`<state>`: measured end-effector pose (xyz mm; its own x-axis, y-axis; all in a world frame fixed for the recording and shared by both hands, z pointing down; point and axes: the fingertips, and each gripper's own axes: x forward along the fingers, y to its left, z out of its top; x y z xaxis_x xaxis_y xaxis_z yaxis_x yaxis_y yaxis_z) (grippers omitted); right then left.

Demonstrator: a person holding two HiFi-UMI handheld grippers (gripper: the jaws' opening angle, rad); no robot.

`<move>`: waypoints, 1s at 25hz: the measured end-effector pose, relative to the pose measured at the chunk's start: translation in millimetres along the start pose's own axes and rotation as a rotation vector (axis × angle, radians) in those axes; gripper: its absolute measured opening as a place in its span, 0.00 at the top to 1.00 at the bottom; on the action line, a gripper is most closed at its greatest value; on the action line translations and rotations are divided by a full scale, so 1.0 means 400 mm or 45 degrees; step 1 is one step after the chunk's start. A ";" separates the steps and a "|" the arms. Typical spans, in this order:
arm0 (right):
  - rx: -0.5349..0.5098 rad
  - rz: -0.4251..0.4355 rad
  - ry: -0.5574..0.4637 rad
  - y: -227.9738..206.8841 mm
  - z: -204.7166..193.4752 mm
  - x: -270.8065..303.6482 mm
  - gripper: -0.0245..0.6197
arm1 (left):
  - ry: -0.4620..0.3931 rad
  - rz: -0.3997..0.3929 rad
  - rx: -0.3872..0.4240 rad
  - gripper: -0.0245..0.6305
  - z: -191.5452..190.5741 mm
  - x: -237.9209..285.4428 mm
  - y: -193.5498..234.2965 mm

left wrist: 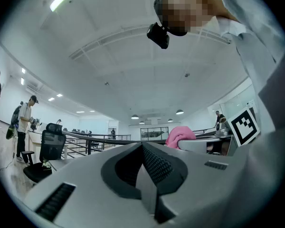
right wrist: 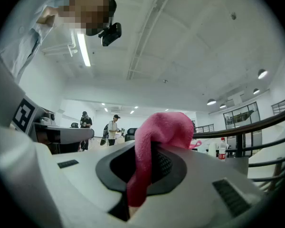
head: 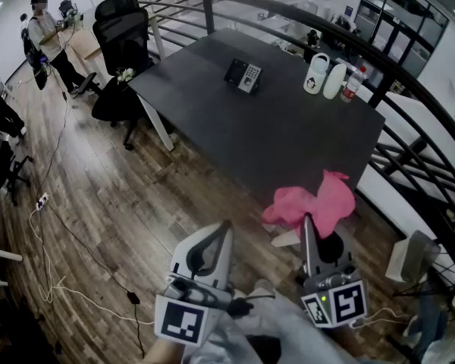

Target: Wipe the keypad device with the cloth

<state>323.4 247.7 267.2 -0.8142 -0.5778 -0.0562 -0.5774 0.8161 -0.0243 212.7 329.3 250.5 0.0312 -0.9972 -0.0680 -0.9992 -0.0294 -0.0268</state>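
The keypad device [head: 243,75] stands near the far edge of the dark table [head: 288,142], well away from both grippers. A pink cloth [head: 315,203] hangs from my right gripper [head: 307,220], whose jaws are shut on it; the right gripper view shows the pink cloth [right wrist: 154,146] pinched between the jaws and draped over them. My left gripper [head: 226,224] is held low beside it, over the wooden floor, jaws shut with nothing between them. Both grippers point upward and forward, short of the table's near edge.
A white jug [head: 316,74], a white bottle [head: 335,81] and a clear bottle with a red label [head: 352,85] stand at the table's far right. A black office chair [head: 120,59] sits at the left end. A curved railing [head: 409,82] runs behind. A person [head: 49,40] stands far left.
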 end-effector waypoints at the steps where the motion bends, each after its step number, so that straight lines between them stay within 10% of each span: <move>1: 0.000 -0.002 0.001 0.001 0.001 -0.004 0.90 | 0.000 -0.001 -0.002 0.94 0.001 -0.003 -0.002; 25: -0.021 -0.017 -0.027 0.017 0.023 -0.024 0.90 | -0.008 -0.020 -0.005 0.94 0.012 -0.026 -0.016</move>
<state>327.9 259.2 258.3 -0.8052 -0.5880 -0.0773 -0.5892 0.8080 -0.0085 219.1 340.1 246.7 0.0468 -0.9962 -0.0740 -0.9987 -0.0451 -0.0237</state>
